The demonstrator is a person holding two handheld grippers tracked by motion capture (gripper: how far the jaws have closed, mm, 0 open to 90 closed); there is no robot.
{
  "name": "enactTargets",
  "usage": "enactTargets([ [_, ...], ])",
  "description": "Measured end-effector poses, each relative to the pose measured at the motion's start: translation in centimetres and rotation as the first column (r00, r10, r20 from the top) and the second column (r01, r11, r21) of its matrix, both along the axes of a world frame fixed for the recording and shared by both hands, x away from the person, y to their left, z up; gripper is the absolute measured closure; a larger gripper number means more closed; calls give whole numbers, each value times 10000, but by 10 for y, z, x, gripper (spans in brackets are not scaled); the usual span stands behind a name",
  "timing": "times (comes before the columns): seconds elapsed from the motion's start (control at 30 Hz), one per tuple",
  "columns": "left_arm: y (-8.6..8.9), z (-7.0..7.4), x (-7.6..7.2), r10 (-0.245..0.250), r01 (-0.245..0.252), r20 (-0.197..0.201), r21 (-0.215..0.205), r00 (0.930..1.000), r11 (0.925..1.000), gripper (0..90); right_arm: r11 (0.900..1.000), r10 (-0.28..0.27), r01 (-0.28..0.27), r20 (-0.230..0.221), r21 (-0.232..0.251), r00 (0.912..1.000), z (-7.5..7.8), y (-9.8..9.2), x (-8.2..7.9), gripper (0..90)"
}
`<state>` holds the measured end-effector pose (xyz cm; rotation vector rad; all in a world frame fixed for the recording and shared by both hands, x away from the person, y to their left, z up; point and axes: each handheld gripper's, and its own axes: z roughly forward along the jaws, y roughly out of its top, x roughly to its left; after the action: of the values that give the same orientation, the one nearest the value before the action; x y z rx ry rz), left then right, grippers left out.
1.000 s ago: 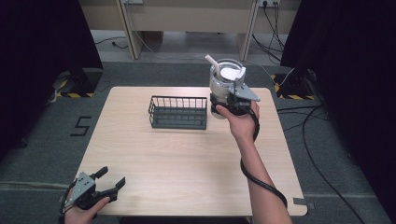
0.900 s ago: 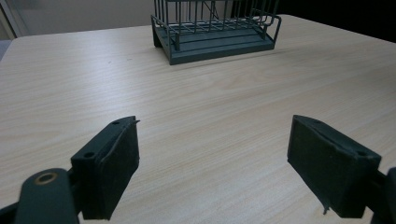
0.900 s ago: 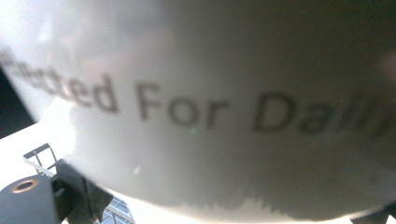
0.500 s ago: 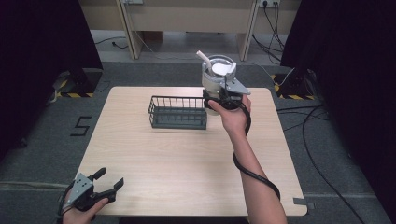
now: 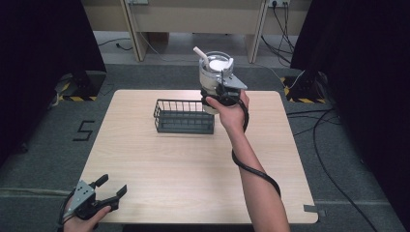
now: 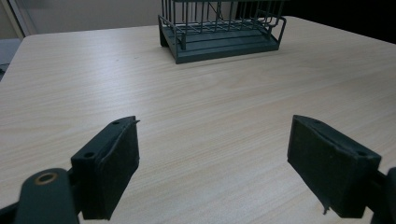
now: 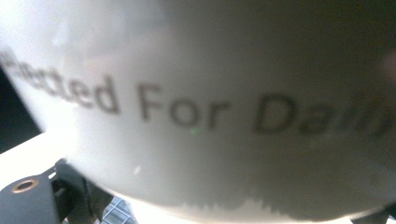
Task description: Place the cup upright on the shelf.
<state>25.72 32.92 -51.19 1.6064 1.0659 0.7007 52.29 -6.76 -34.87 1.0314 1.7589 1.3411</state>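
Now the right gripper (image 5: 218,93) clamps its fingers on the white cup (image 5: 214,72), raised just beside the wire basket (image 5: 183,116). Well apart from the basket, the left gripper (image 5: 109,189) hovers with fingers spread, empty.

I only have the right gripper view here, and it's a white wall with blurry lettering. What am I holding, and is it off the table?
Observer: A clear cup with a white straw, clamped in the right gripper and lifted above the table.
Operator: Where's the basket from there?
Observer: The dark wire basket stands just left of the cup, lower down.
Operator: And my other gripper?
Observer: The left gripper sits at the table's near left corner, jaws open, holding nothing.
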Motion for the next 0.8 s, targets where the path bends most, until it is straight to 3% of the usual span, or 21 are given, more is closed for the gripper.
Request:
enactTargets([
  [0.8,0,0,0,-42,42,4,-100,10000,9999,161,9993,289,-279,-440,233,9986,-19,40,27,98],
])
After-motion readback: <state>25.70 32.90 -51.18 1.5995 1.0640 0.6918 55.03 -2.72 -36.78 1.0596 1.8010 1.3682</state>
